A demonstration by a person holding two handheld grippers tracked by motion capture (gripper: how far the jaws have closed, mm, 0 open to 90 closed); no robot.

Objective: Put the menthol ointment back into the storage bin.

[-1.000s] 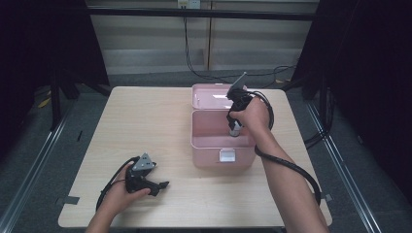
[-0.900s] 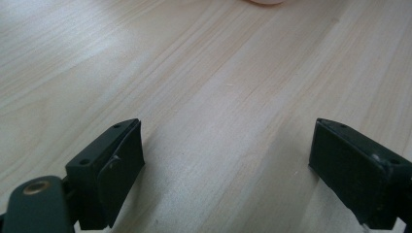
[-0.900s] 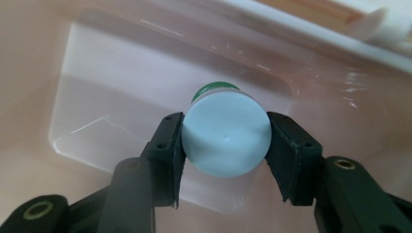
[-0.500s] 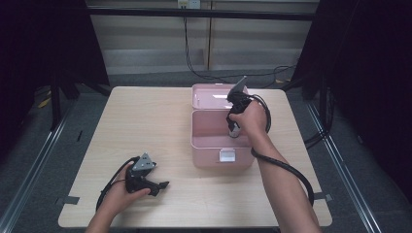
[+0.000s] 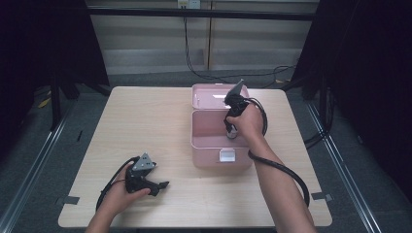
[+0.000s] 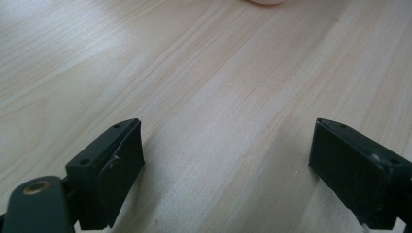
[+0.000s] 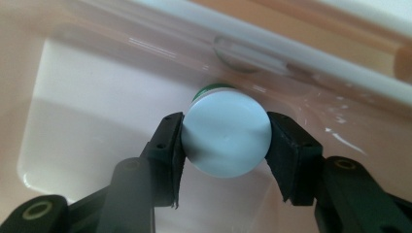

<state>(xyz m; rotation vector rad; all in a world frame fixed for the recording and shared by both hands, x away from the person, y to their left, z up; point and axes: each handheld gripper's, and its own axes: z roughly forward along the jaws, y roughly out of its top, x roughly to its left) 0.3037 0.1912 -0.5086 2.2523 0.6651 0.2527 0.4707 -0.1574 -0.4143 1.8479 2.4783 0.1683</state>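
High view: a pink box (image 5: 221, 145) with its lid open stood on the wooden counter (image 5: 145, 126). The right tool (image 5: 231, 130) pointed down into the box. The left tool (image 5: 158, 185) lay low near the counter's front edge, well apart from the box.

Left gripper view: the left tool (image 6: 226, 160) stood wide over bare counter (image 6: 218, 73), nothing between its jaws.

Right gripper view: the right tool (image 7: 226, 141) gripped a white-capped bottle (image 7: 227, 138) by its round cap, inside the pink box (image 7: 87, 97).
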